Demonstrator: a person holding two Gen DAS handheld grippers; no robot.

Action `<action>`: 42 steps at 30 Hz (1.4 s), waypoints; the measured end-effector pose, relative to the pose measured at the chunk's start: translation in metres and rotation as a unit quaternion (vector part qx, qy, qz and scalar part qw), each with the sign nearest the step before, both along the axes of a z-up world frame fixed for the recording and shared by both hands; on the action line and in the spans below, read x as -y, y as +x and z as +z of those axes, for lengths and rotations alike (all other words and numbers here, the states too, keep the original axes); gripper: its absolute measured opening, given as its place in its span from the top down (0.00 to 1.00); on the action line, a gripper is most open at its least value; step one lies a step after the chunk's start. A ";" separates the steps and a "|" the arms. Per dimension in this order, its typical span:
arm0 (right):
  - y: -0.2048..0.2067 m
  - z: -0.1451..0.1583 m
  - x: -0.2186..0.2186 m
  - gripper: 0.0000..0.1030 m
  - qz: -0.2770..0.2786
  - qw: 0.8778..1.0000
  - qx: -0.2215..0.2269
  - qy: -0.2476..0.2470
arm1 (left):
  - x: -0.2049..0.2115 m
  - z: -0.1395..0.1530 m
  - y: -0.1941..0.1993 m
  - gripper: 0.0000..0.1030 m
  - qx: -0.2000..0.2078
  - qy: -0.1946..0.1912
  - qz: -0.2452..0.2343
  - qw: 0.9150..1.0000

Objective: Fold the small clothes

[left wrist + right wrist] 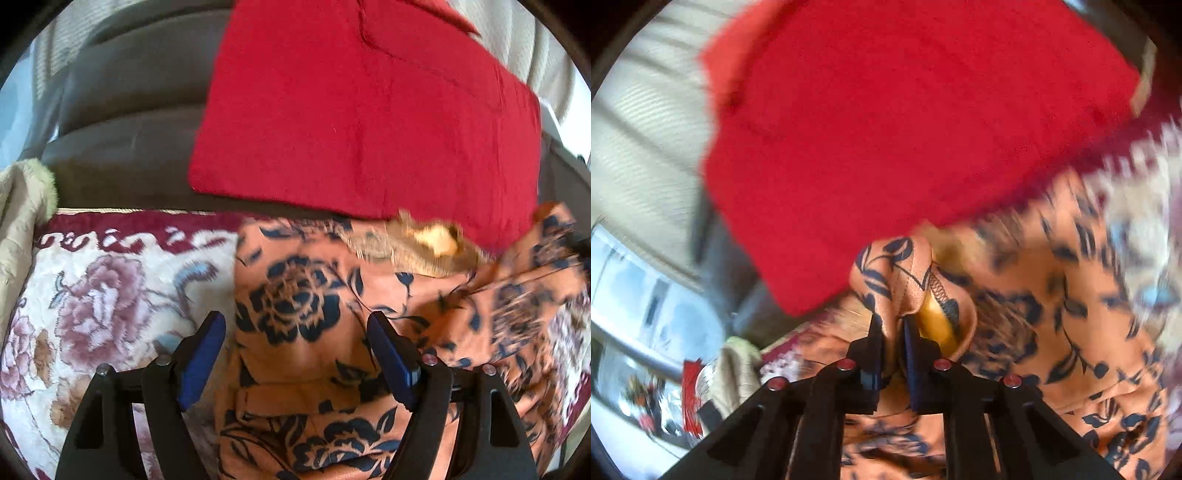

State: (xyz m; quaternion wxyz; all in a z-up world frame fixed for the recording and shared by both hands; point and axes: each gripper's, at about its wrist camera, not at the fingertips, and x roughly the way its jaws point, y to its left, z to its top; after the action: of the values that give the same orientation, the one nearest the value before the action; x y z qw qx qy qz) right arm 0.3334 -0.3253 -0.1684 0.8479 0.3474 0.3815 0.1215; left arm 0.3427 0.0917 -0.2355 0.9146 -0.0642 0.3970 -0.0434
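An orange garment printed with dark blue flowers lies on a floral blanket. My left gripper hovers just above it, jaws wide apart, with nothing pressed between the blue pads. In the right wrist view my right gripper is shut on a bunched edge of the same orange garment, lifted off the surface; a yellow lining shows beside the fold. The rest of the cloth trails down to the right, blurred.
A folded red cloth lies beyond the garment on a grey cushion. A beige fluffy fabric sits at the left edge. Cream upholstery and a window are behind.
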 end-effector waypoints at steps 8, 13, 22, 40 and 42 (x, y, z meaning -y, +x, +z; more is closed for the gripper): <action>-0.051 0.029 0.056 0.88 -0.075 0.991 0.074 -0.081 | 0.003 0.000 0.003 0.23 0.000 0.003 0.008 1.000; -0.050 -0.060 0.101 0.84 -0.089 0.991 -0.098 -0.033 | 0.013 -0.006 0.003 0.23 -0.005 0.021 0.002 1.000; -0.073 -0.045 0.110 0.84 -0.092 0.995 0.008 -0.027 | 0.030 -0.019 0.011 0.23 -0.028 0.076 0.014 0.997; -0.041 -0.077 0.048 0.17 0.021 0.997 -0.035 -0.063 | 0.027 -0.019 -0.014 0.21 -0.069 0.101 0.025 0.992; -0.052 -0.063 0.045 0.17 0.022 0.997 -0.012 -0.073 | 0.023 -0.008 -0.033 0.21 -0.051 0.088 0.013 0.995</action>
State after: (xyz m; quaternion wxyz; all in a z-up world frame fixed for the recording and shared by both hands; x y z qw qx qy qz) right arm 0.2816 -0.3700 -0.2312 0.8634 0.2777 0.4072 0.1076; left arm 0.3094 0.0689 -0.2434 0.8957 0.0094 0.4444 0.0065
